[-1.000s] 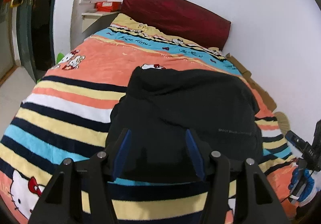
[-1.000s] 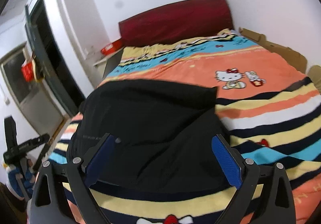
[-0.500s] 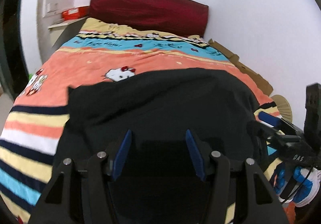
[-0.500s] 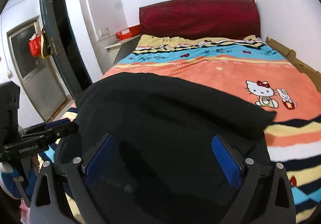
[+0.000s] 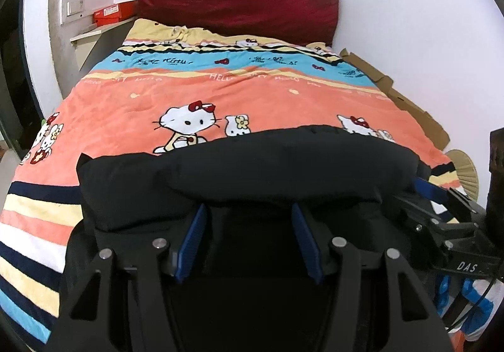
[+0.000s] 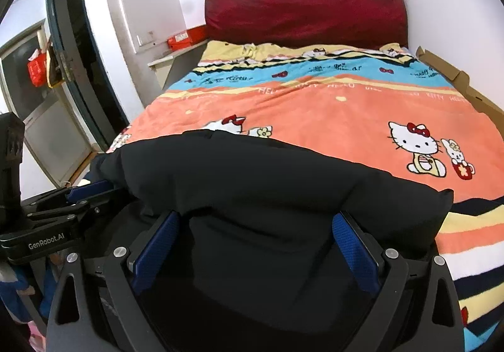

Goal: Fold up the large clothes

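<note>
Black, padded and bulky, the garment [image 5: 283,169] lies across the near end of the bed [image 5: 252,93], doubled into a thick roll right in front of me. My left tool [image 5: 249,238] stands wide apart over the dark cloth, and my right tool [image 6: 255,245] gapes wider; whether either has any fabric pinched I cannot tell, since the pads [image 6: 354,252] sit against black on black. My worry is that puffy stuffing: I judge the fold may spring back or slump off the near edge if I let go unevenly. There is plenty of bare bedspread beyond the roll toward the headboard [image 5: 239,2]. Cardboard [image 5: 406,106] lines the right side, so room there is tight.
</note>
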`<state>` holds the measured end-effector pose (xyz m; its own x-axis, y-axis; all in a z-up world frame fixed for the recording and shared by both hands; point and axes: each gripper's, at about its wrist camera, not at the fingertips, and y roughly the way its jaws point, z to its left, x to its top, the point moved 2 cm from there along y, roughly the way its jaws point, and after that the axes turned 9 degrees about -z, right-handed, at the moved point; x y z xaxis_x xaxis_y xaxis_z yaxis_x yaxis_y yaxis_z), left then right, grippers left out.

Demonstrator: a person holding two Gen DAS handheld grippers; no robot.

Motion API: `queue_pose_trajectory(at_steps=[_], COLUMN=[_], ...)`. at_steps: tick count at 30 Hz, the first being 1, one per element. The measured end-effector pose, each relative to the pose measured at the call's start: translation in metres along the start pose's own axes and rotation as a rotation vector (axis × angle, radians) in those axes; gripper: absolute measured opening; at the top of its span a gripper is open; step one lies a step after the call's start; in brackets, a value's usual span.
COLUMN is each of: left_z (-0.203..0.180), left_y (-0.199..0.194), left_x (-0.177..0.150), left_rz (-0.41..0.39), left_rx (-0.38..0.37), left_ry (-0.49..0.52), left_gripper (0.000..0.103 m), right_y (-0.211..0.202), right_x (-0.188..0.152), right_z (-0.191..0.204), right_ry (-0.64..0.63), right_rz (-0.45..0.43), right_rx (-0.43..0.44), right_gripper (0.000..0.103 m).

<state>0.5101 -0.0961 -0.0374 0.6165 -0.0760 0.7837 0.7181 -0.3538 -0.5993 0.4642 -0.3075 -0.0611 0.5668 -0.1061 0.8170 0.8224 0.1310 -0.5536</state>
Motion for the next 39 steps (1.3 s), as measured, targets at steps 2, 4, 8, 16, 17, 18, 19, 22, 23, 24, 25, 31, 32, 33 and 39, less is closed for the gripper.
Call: queue_pose_trajectory(at_steps=[2,4,8,16,17,18,19,22,23,24,25,31,32,33,39], left_z=[0.004,0.006,0.008,0.01,0.011,0.012,0.012,0.015,0.015,0.015,0.016,0.016,0.016,0.016,0.014], left_y=[0.009,0.019,0.036,0.056,0.058,0.06,0.062,0.066,0.067,0.068,0.07,0.074,0.076,0.077,0.084], left_x=[0.0,0.001,-0.001,-0.013,-0.013,-0.015,-0.015,-0.018,-0.019,-0.02,-0.021,-0.025,-0.025,-0.026,-0.029], left_rz=[0.009,0.013,0.026,0.04,0.04,0.042,0.042,0.046,0.045,0.043,0.041,0.035,0.034,0.032,0.032], left_rx=[0.007,0.015,0.026,0.041,0.04,0.039,0.038,0.034,0.035,0.035,0.036,0.04,0.042,0.045,0.061], left_ry=[-0.004,-0.013,-0.008,0.003,0.0,-0.003,-0.004,-0.009,-0.01,-0.01,-0.011,-0.008,-0.006,-0.004,0.009], left_gripper=[0.059,0.06,0.063,0.064,0.064,0.064,0.064,0.064,0.064,0.064,0.064,0.064,0.064,0.064,0.064], right_y=[0.007,0.015,0.03,0.051,0.053,0.054,0.055,0.059,0.06,0.061,0.062,0.069,0.07,0.072,0.076], right_x=[0.001,0.001,-0.004,-0.013,-0.014,-0.015,-0.016,-0.019,-0.02,-0.021,-0.022,-0.03,-0.03,-0.031,-0.037], right_z=[-0.003,-0.007,-0.017,-0.022,-0.022,-0.022,-0.023,-0.024,-0.025,-0.025,-0.026,-0.029,-0.029,-0.03,-0.032], right_ry=[0.009,0.027,0.056,0.064,0.062,0.062,0.062,0.064,0.066,0.066,0.067,0.077,0.079,0.08,0.087], right_rz=[0.012,0.027,0.054,0.082,0.084,0.085,0.085,0.085,0.085,0.085,0.084,0.077,0.078,0.077,0.077], right_rx=[-0.005,-0.006,-0.006,-0.02,-0.022,-0.024,-0.025,-0.026,-0.026,-0.026,-0.026,-0.025,-0.026,-0.027,-0.032], right_gripper=[0.097,0.097,0.099,0.102,0.102,0.102,0.102,0.102,0.102,0.102,0.102,0.102,0.102,0.102,0.102])
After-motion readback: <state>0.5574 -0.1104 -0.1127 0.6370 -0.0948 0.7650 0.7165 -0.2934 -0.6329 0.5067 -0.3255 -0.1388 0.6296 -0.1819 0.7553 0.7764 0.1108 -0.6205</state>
